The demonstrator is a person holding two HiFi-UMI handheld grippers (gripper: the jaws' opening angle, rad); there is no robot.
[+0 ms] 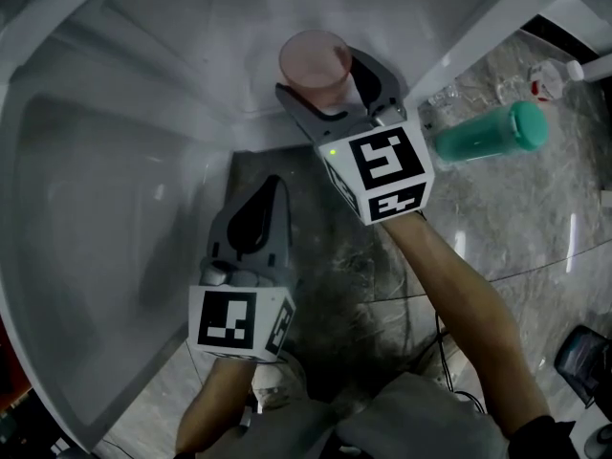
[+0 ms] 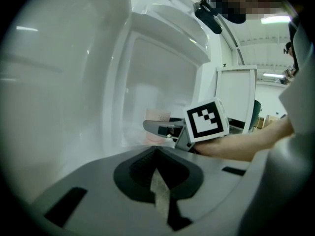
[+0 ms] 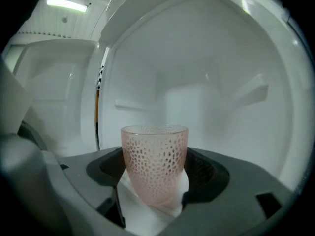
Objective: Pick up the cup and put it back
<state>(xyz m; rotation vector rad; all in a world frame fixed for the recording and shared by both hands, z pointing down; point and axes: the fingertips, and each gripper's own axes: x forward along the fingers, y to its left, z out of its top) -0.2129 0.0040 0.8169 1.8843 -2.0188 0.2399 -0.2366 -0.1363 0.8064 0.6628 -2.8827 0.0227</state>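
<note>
The pink dimpled glass cup (image 3: 155,161) stands upright inside the white refrigerator compartment (image 3: 231,102). It is clasped at mid-height between the dark pads of the right tool (image 1: 337,84), probably so it stays level. The left tool (image 1: 270,191) hangs clenched and empty nearby, kept clear because one grip seems enough.

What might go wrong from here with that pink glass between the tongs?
1. The pink dimpled glass cup tapers towards its base, so it may slip down out of the right tongs.
2. The left tongs sit close beside the right ones; a sideways swing might bump them.
</note>
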